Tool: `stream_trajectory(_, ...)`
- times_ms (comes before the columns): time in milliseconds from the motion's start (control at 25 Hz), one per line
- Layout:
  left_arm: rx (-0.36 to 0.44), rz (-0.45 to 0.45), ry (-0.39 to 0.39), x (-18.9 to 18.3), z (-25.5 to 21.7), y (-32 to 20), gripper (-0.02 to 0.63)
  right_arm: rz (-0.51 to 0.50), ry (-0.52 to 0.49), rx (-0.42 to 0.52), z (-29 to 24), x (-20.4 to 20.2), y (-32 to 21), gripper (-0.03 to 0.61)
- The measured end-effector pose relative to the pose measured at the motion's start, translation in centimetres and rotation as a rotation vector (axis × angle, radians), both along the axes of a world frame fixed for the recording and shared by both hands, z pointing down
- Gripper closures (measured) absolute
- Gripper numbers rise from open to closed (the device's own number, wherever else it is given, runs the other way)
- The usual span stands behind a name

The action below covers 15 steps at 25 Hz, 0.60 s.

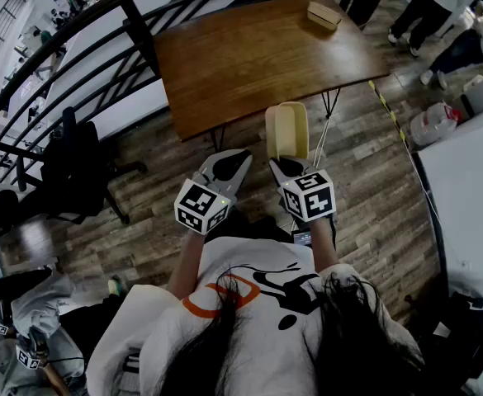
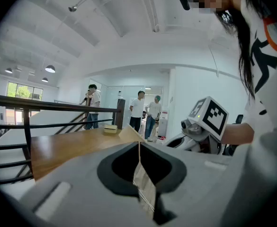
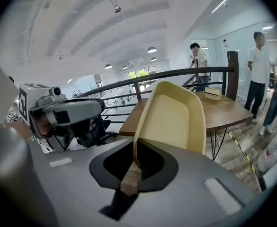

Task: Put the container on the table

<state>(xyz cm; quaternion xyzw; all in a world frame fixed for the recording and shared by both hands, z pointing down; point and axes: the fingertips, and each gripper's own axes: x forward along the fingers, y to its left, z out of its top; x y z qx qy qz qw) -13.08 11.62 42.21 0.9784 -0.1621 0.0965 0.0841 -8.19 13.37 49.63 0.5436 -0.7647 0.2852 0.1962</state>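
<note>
One pale yellow container (image 3: 175, 119) hangs in the air at the near edge of the desk (image 1: 258, 56), not resting on it. The right gripper (image 3: 134, 162) has its jaws clenched on the container's rim, a grip that only the right gripper view shows closely. The left gripper view shows the left gripper (image 2: 139, 150) with jaws pressed together and nothing between them. The head view alone shows both grippers side by side. One small tan box (image 1: 324, 14) sits at the desk's far corner. Three people (image 2: 138, 109) stand beyond.
</note>
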Motion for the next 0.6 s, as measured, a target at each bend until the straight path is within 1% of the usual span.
stream_trajectory(240,0.009,0.0,0.006,1.0,-0.2,-0.7,0.612,-0.009,0.006,0.0,0.2,0.7,-0.8,0.538)
stream_trajectory(600,0.011,-0.023,0.001,2.7,-0.2,-1.1,0.612,-0.02,-0.023,0.002,0.2,2.3,-0.9,0.538)
